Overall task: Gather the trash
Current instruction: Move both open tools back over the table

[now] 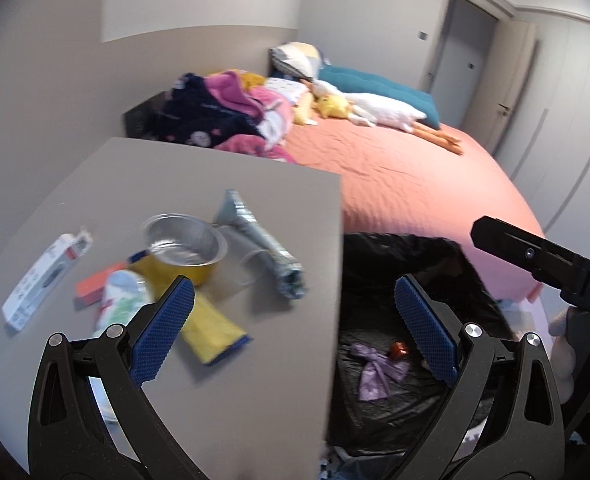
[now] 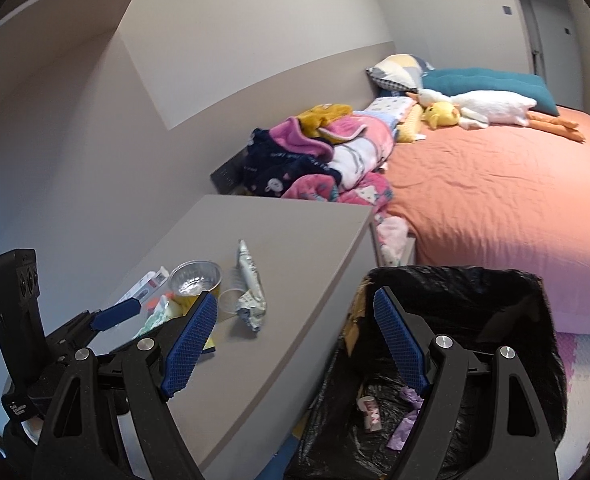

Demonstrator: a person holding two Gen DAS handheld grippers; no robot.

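Several trash bits sat on the worktop [image 1: 255, 184]: white box [image 1: 41, 276], foil cup [image 1: 185, 240], crumpled wrapper [image 1: 263, 252]. Left gripper [image 1: 295, 320] and right gripper [image 2: 295, 340] hovered wide open, empty. Mid-collection; next needs a pinch, then a drop into the bag-lined bin [image 2: 475, 292] beside it.

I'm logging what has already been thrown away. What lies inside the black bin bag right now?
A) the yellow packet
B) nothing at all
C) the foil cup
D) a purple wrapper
D: a crumpled purple wrapper lies at the bottom of the black bin bag, while the foil cup and yellow packet are on the grey table.
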